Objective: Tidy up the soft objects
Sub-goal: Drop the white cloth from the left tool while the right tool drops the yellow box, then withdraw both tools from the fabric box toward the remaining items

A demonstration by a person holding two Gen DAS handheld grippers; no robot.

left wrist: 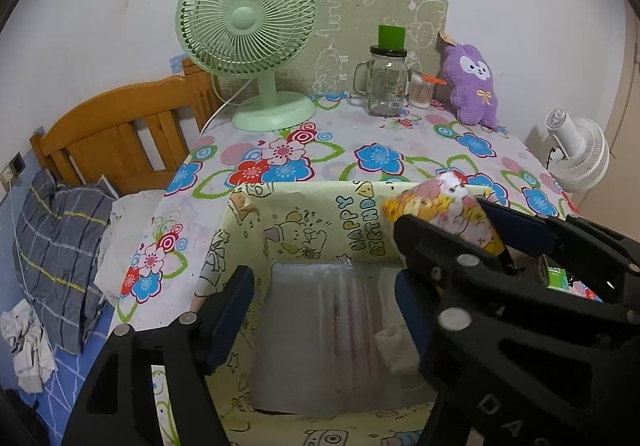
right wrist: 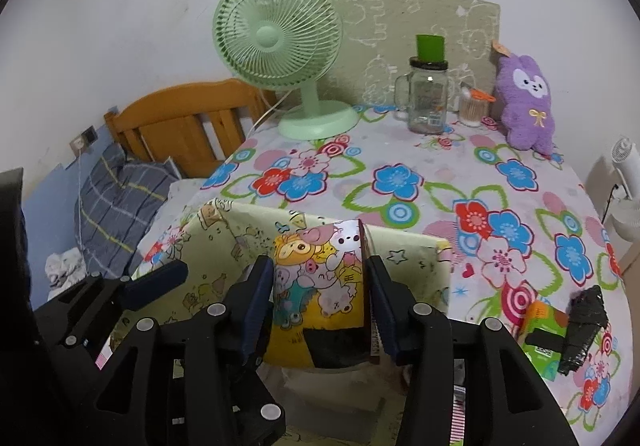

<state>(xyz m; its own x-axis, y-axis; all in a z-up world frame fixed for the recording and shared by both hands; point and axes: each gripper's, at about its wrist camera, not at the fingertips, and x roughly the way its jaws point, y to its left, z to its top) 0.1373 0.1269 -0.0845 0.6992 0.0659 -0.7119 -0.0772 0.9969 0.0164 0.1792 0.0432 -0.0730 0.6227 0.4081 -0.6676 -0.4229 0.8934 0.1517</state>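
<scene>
A yellow cartoon-print box (left wrist: pixel 304 221) stands open on the flowered table, with pale wrapped packs (left wrist: pixel 328 330) inside. My right gripper (right wrist: pixel 320 286) is shut on a soft cartoon-print pack (right wrist: pixel 320 278) and holds it over the box; the same pack (left wrist: pixel 452 209) shows at the right in the left wrist view. My left gripper (left wrist: pixel 324 310) is open and empty, its fingers down over the box mouth. A purple plush bunny (left wrist: pixel 474 85) leans at the table's back right.
A green desk fan (left wrist: pixel 248 33), a glass mug jar (left wrist: pixel 386 81) and a cotton-swab jar (left wrist: pixel 420 89) stand at the back. A green packet (right wrist: pixel 548 334) and a black wrapped item (right wrist: pixel 582 330) lie right of the box. A bed with a wooden headboard (left wrist: pixel 120 125) is left.
</scene>
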